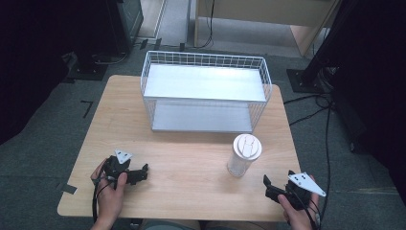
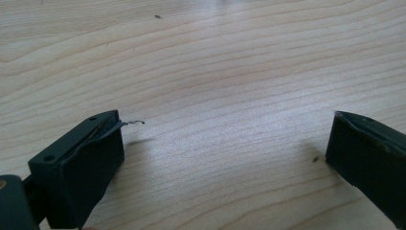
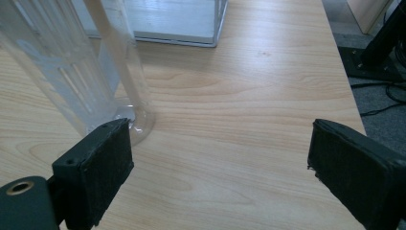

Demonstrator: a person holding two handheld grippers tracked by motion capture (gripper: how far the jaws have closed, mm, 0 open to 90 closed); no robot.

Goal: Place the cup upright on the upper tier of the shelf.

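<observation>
A clear plastic tumbler (image 1: 243, 157) with a white lid stands upright on the wooden table (image 1: 191, 158), right of centre. In the right gripper view the tumbler (image 3: 72, 62) rises just beyond the left jaw, outside the gap. My right gripper (image 1: 268, 188) rests near the table's front right corner, held by a hand. It is open (image 3: 218, 132), with bare wood between the jaws. My left gripper (image 1: 141, 175) lies at the front left, pointing right. Its jaws stand wide apart (image 2: 225, 127) over bare tabletop, holding nothing.
A white wire rack (image 1: 206, 91) with two flat grey shelves stands at the table's back centre, its corner (image 3: 172, 21) in the right gripper view. Cables (image 1: 311, 103) and dark stands lie on the floor at the right.
</observation>
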